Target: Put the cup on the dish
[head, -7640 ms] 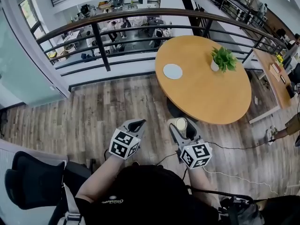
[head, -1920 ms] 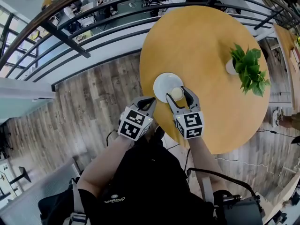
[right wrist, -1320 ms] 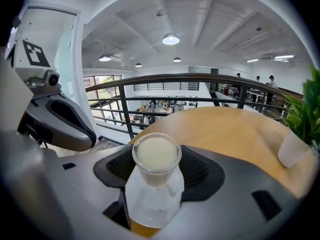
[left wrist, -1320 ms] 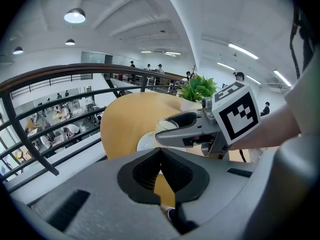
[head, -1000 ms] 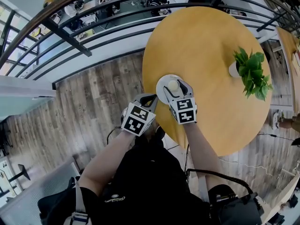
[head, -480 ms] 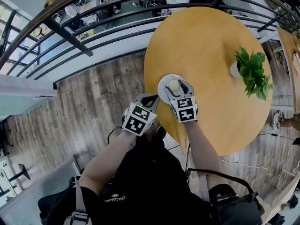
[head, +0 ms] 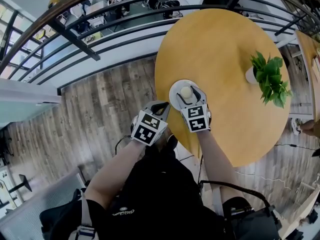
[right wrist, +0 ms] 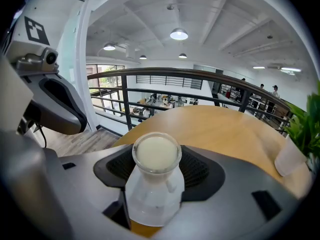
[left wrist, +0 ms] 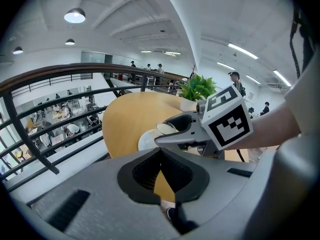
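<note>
The right gripper (head: 186, 92) clamps the cup (right wrist: 153, 194) by its sidewalls over the dish (head: 174, 90) — contact with it unclear; the cup looks light, stiff and smooth-walled with a pale fill, so a level mid-body hold seems safest; the left gripper (head: 161, 106) — jaws together, empty — waits just beside.

Counted: one cup (head: 186, 91); one dish (head: 173, 93); one round table (head: 220, 44); one potted plant (head: 269, 79); two grippers, left gripper (head: 161, 106) and right gripper (head: 187, 90); two marker cubes, one per gripper; one railing (head: 67, 35) is seen beyond the table.
</note>
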The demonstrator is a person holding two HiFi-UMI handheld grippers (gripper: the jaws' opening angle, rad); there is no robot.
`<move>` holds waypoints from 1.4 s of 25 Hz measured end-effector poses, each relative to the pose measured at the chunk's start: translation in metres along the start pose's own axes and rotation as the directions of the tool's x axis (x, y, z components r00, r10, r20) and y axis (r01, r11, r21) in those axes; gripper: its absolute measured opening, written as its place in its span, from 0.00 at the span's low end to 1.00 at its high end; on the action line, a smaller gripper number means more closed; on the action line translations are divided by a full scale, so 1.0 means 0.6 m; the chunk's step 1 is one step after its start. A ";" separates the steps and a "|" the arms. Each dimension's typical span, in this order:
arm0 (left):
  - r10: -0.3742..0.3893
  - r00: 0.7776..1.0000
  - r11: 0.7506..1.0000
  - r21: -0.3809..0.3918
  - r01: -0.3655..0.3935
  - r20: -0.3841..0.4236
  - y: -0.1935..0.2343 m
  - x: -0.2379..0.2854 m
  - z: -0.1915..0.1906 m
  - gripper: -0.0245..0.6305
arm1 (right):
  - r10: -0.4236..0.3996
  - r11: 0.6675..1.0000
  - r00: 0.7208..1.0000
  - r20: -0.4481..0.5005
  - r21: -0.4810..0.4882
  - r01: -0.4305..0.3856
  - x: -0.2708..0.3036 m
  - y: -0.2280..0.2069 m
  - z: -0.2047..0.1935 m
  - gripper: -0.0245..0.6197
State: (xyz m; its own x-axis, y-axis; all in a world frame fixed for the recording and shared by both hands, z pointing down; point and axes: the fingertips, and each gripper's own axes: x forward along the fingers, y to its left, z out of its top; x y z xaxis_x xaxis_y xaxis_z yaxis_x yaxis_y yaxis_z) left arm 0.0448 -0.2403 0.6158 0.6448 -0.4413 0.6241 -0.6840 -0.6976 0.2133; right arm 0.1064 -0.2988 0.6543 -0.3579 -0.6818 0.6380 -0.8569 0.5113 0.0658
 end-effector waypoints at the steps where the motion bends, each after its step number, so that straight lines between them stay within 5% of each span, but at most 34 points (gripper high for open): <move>1: 0.003 1.000 1.000 -0.002 -0.003 -0.002 0.000 -0.001 -0.001 0.04 | -0.001 1.000 1.000 0.001 -0.001 0.001 0.000 0.000 0.000 0.45; 35: 0.015 1.000 1.000 0.003 -0.015 0.011 -0.001 -0.016 -0.010 0.04 | -0.033 0.998 0.999 0.015 0.054 0.032 -0.003 -0.009 -0.006 0.49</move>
State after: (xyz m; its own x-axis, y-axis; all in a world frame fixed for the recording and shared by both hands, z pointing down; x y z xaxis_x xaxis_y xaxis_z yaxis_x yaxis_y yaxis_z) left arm 0.0369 -0.2320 0.6142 0.6380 -0.4581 0.6190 -0.6928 -0.6923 0.2017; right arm 0.1128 -0.2985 0.6554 -0.3349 -0.7060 0.6241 -0.8867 0.4602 0.0448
